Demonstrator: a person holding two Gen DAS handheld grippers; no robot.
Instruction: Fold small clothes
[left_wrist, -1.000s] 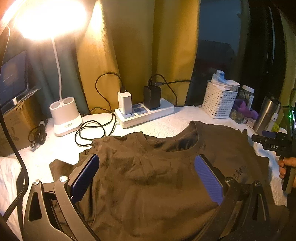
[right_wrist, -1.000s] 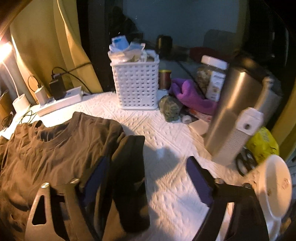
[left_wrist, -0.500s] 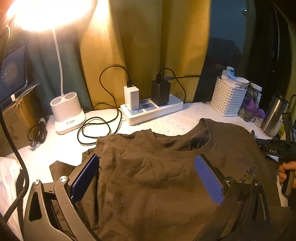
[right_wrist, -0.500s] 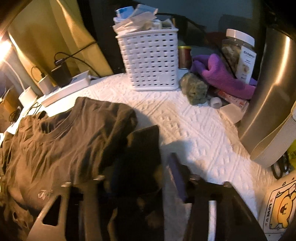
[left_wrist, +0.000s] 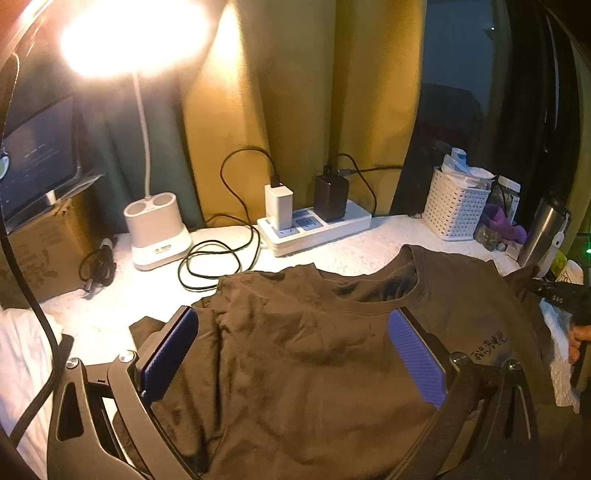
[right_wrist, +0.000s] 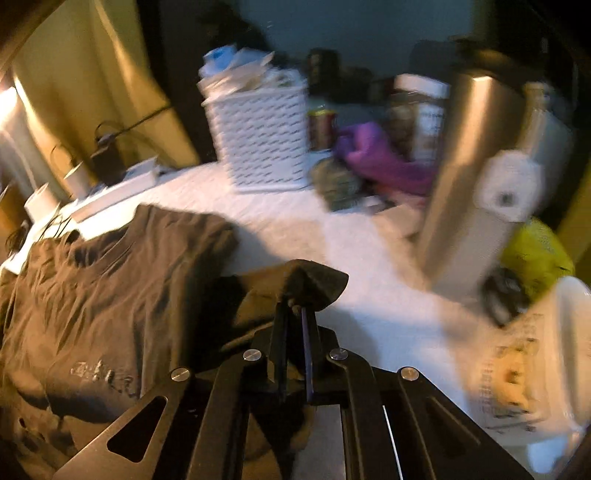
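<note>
Brown T-shirt (left_wrist: 303, 354) flat on white textured table cover (left_wrist: 354, 251), centre to lower frame in left wrist view; collar toward power strip (left_wrist: 314, 229) at upper centre, long axis near-to-far. Hem cut off by bottom edge. Left gripper (left_wrist: 291, 354) jaws wide, hovering over chest, nothing between. Right gripper (right_wrist: 295, 317) pinched tight on sleeve (right_wrist: 314, 284), fabric bunched at tips. Right wrist view motion-blurred; basket (right_wrist: 258, 147) and flask (right_wrist: 469, 177) smeared; chest print illegible.
</note>
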